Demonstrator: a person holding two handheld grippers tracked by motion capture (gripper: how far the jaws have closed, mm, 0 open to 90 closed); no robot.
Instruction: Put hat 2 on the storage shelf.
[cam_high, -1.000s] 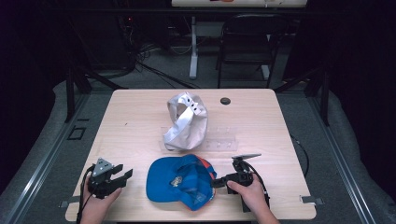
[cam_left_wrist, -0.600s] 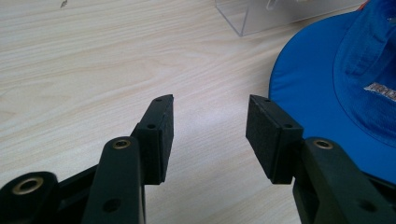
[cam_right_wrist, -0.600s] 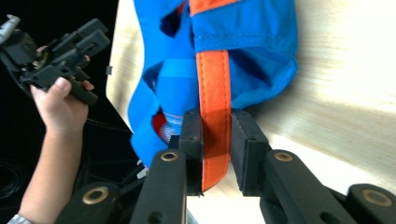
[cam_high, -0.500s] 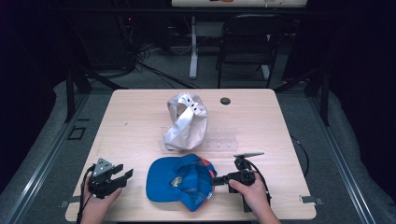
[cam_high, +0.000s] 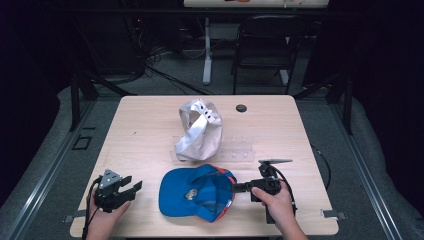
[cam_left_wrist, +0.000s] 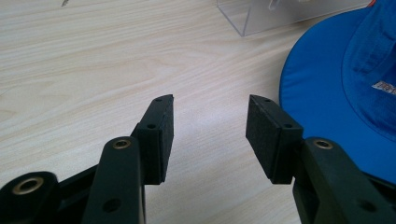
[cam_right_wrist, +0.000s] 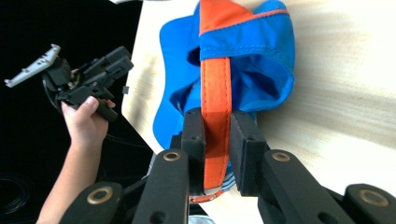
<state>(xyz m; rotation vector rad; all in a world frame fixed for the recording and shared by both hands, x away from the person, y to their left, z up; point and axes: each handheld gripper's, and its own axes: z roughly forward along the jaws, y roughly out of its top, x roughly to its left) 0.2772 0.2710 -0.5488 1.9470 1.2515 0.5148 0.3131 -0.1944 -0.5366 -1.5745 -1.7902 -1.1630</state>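
Note:
A blue cap (cam_high: 197, 192) with orange trim lies near the table's front edge, between the two hands. My right gripper (cam_high: 235, 188) reaches in from the right, and its jaws have just been closing. In the right gripper view its pads (cam_right_wrist: 194, 135) press on the cap's orange strap (cam_right_wrist: 215, 88), with the blue crown (cam_right_wrist: 266, 60) bunched behind it. My left gripper (cam_high: 134, 188) rests at the front left, apart from the cap. Its jaws (cam_left_wrist: 210, 126) stand open over bare wood, and the cap's brim (cam_left_wrist: 327, 93) lies just to their right.
A white cap (cam_high: 200, 131) stands on a clear acrylic stand (cam_high: 240, 151) at mid table. A small black disc (cam_high: 241, 107) lies near the far edge. The wooden table (cam_high: 150, 130) has bare room at left and right. A chair (cam_high: 262, 45) stands beyond it.
My right gripper has closed on the cap's rear strap and risen a little with it. The left hand and the white cap have stayed put.

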